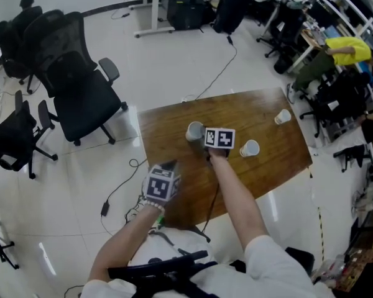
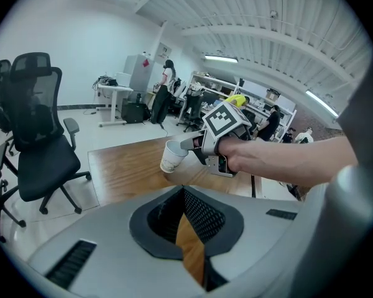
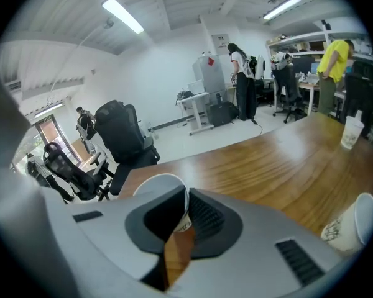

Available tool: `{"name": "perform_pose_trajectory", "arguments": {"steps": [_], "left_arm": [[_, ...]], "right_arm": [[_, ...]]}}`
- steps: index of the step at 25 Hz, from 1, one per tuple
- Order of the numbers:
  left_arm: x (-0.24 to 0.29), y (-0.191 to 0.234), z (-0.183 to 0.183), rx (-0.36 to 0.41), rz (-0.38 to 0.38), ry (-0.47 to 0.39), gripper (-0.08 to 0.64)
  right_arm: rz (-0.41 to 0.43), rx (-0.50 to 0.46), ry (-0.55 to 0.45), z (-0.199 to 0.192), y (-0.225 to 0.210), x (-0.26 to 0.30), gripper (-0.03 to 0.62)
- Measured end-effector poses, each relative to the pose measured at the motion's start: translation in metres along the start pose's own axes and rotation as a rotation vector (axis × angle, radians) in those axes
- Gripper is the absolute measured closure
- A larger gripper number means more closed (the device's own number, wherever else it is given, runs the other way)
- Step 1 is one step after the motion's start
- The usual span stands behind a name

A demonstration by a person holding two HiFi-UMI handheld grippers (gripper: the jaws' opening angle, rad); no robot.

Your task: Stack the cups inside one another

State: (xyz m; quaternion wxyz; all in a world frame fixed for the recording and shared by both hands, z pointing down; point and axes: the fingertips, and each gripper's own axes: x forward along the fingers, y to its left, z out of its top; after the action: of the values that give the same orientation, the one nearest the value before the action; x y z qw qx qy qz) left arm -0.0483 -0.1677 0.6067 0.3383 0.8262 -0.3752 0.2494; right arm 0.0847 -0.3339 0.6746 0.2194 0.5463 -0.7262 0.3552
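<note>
Three white paper cups stand apart on the wooden table (image 1: 174, 129). My right gripper (image 1: 202, 136) is shut on the rim of the left cup (image 1: 194, 131); in the right gripper view the cup's wall (image 3: 161, 185) is pinched between the pads of that gripper (image 3: 185, 205). The left gripper view shows the same cup (image 2: 171, 156) held at the right gripper's tips (image 2: 189, 144). A second cup (image 1: 249, 148) (image 3: 347, 225) stands just right of that hand, and a third (image 1: 282, 117) (image 3: 351, 132) near the far right edge. My left gripper (image 1: 167, 167) (image 2: 184, 194) hovers by the table's near left, shut and empty.
Black office chairs (image 1: 81, 92) crowd the floor left of the table. A cable (image 1: 217, 73) trails over the floor beyond it. Desks, chairs and a person in yellow (image 1: 347, 49) fill the far right. The table's near edge (image 1: 236, 207) lies by my body.
</note>
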Motion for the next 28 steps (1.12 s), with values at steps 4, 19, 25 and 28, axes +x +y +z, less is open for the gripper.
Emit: {"name": "perform_pose_trajectory", "arguments": {"steps": [4,19,25,28], "left_arm": [[0.001,-0.013,0.013,0.034,-0.034,-0.046,0.569],[0.035,-0.099,0.015,0.195,-0.213,0.022,0.569],[0.049,-0.138,0.008,0.251,-0.268,0.057,0.569],[0.054,-0.15,0.008,0.26,-0.281,0.052,0.569]], "right_arm": [[0.009,0.02,-0.049,0.009,-0.006,-0.022,0.568],[-0.148,0.087,-0.179,0.016,-0.104,-0.148,0.569],[-0.245,0.088,-0.179,0.008,-0.162,-0.196,0.569],[-0.278,0.088,-0.175,0.005,-0.183,-0.21,0.569]]}}
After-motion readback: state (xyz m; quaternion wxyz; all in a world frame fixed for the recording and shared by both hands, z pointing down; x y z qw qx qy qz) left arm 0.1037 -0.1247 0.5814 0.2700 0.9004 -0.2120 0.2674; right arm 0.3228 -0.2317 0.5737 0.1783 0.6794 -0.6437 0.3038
